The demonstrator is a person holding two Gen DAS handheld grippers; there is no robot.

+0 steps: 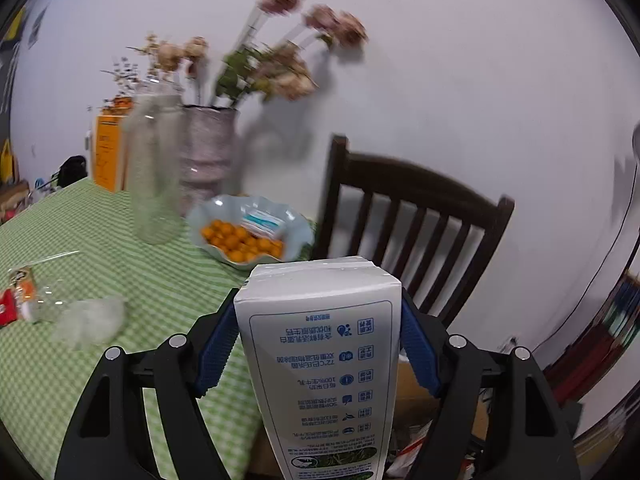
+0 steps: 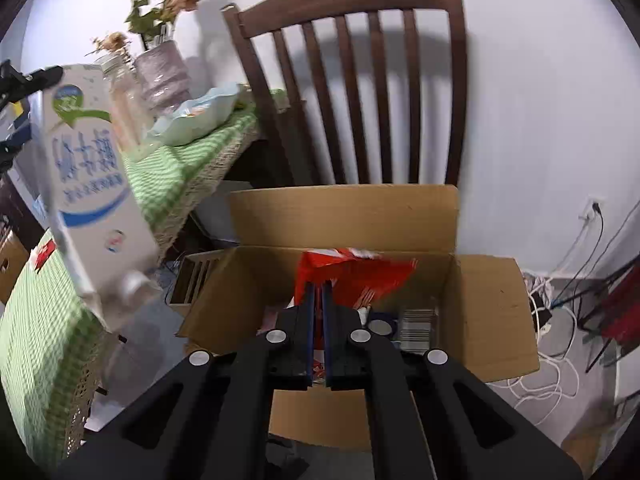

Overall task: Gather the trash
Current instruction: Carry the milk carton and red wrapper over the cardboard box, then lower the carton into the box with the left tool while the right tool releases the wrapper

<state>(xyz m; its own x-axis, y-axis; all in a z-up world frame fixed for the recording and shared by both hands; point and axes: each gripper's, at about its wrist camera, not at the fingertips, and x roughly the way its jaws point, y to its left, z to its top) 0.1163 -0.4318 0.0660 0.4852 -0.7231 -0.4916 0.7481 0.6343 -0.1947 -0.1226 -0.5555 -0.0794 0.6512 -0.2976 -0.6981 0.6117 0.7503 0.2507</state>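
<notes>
Nearest the lens, we hold the left tool [image 1: 318, 344] clamped on a white milk carton [image 1: 320, 364], its blue pads pressing the two narrow sides. The printed text reads upside down, so we judge the carton is carried inverted, opening downward, which suits dropping it as trash. The right wrist view shows the same carton [image 2: 90, 184] raised above the table corner and tilted toward the box.

The largest item is the table [image 1: 100, 280] under its green checked cloth. Its edge runs just below the carton, and beyond that edge we have open air down to the floor. The dark wooden chair [image 2: 352, 92] stands against the wall, right behind the box, and closes off the far side.

The cardboard box [image 2: 492, 312] sits on the floor between the table and the chair, flaps open and its rear flap upright. We judge it to be the collection point, since it already contains a red wrapper [image 2: 352, 276] and other packaging. Its mouth is wide and unobstructed to the right of the wrapper.

The right tool [image 2: 318, 296] hangs over the box with its fingers nearly together; we cannot tell whether they pinch anything.

Remaining on the table are a clear bottle [image 1: 154, 172], a vase [image 1: 206, 148], a blue dish [image 1: 296, 232] of orange fruit, and, near the left edge, a crumpled clear wrapper [image 1: 86, 320] and a snack packet [image 1: 16, 296], likely later pickups.
</notes>
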